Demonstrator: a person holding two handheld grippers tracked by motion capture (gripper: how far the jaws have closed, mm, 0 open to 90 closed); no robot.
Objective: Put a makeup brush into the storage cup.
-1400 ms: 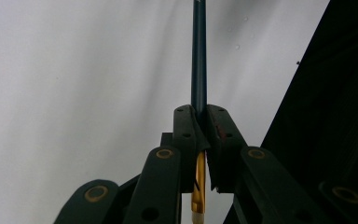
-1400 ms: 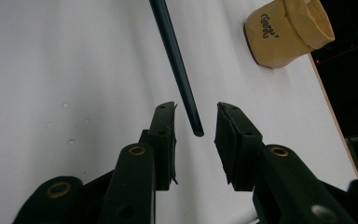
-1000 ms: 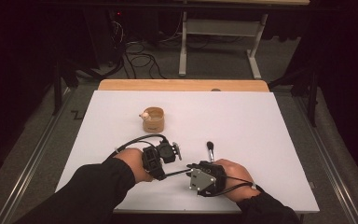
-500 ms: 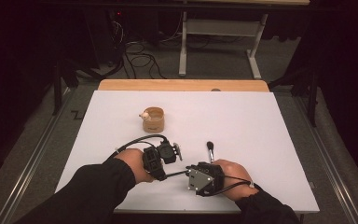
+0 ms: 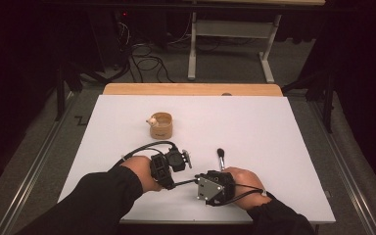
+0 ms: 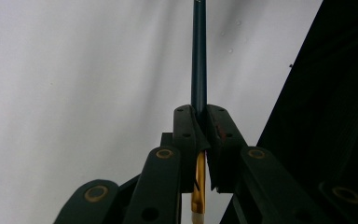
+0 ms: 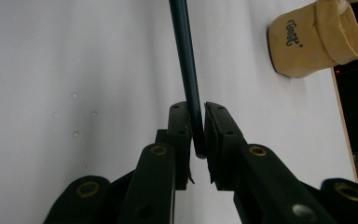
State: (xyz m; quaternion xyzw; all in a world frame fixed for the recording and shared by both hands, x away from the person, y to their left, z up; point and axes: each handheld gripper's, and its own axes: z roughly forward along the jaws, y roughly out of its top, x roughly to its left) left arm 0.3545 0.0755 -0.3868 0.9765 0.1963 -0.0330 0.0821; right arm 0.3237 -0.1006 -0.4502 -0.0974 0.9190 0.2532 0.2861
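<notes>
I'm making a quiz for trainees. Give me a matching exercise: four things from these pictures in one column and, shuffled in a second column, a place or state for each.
Things:
1. cup
2. left gripper
3. right gripper
4. board

Places or states:
A. shut on the end of a dark handle
B. along the far edge of the table
C. shut on a brush with a gold ferrule
D. standing on the white top, apart from both grippers

Pairs: 1-D, 2-C, 3-A, 4-B
</notes>
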